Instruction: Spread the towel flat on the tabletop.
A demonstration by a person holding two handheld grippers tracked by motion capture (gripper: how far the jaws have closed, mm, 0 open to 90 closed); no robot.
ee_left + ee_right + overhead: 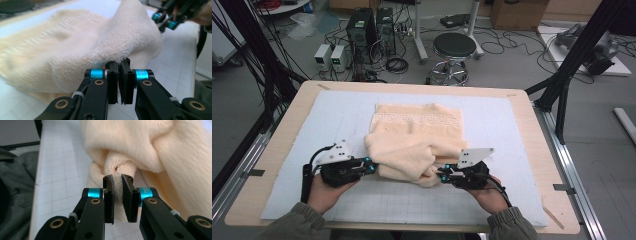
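My left gripper point(119, 75) is clamped on the towel point(414, 145), its two black jaws nearly together with a thin fold of the near left edge pinched between the pads. My right gripper point(117, 192) is clenched too, with a bunched roll of towel squeezed between its jaws at the near right corner. From above I see the left gripper point(371, 166) at the towel's near left edge and the right gripper point(443, 172) at its near right corner, both pointing inward toward each other, each in one of my hands, with grey-green sleeves coming in from the near edge. The towel is cream-coloured and fluffy. Its far half lies flat on the white mat point(512, 150), with a woven key-pattern band across the far edge, while its near half is gathered and raised into a thick hump between the two grippers. In the left gripper view the other gripper shows far off at the upper right, against the cloth. The mat has a faint grid and covers most of the wooden table point(277, 150). Beyond the table's far edge stands a round black stool point(454, 47) on the grey floor, with computer boxes point(369, 27) and loose cables to its left, and a black frame leg point(572, 60) slants down at the far right.
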